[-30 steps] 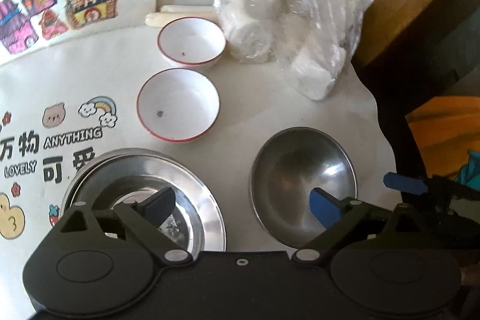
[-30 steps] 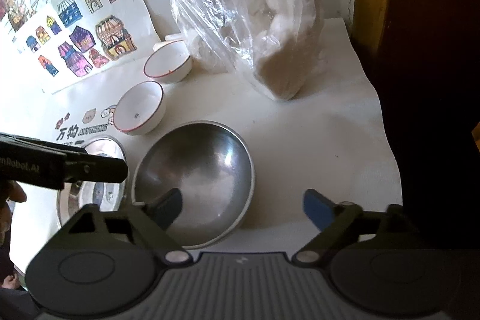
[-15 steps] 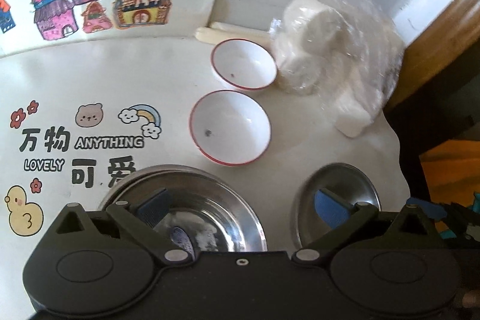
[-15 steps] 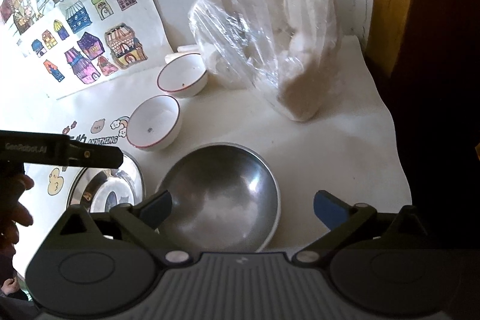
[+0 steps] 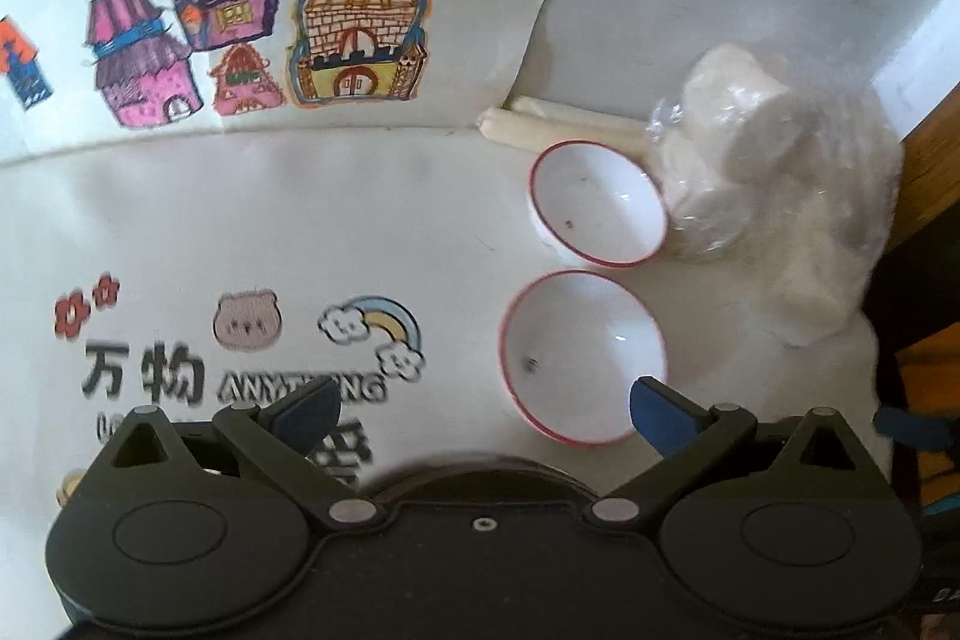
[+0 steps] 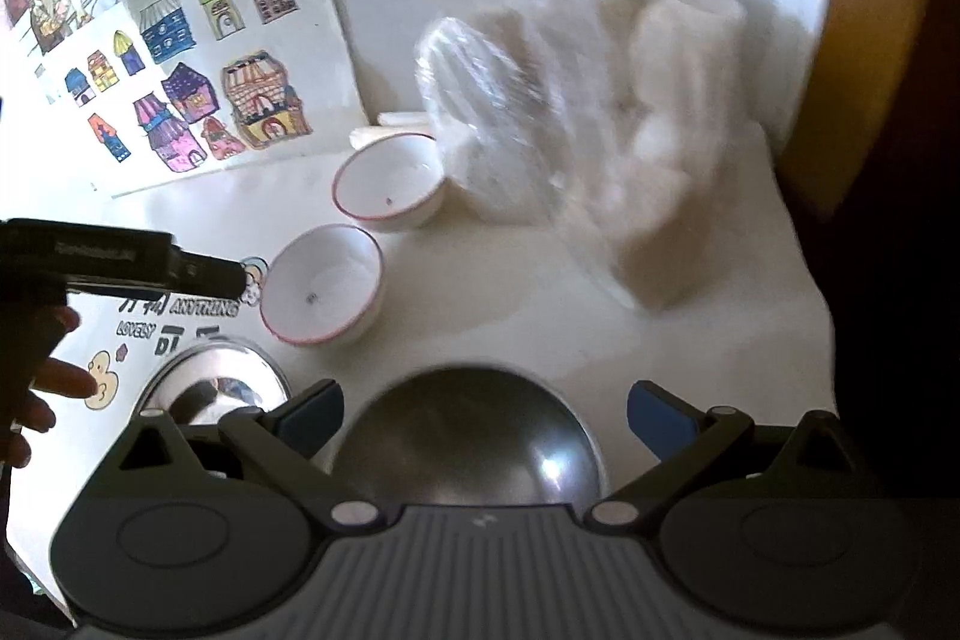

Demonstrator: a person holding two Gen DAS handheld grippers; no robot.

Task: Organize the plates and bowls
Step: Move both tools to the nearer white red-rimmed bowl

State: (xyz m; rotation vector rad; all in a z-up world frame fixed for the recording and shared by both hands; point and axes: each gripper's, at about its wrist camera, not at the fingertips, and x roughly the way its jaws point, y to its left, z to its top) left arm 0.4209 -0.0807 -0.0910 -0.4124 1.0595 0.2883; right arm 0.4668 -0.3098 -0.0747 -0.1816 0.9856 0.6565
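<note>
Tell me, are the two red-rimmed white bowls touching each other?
Apart. The left wrist view shows a thin strip of white table between the far bowl and the near bowl; the right wrist view agrees.

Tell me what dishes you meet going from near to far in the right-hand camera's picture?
Steel bowl nearest, then the nearer white bowl, then the farther white bowl.

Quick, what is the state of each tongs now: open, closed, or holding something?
Left tongs: open, holding nothing, above the near white bowl.
Right tongs: open, holding nothing, above the steel bowl.
</note>
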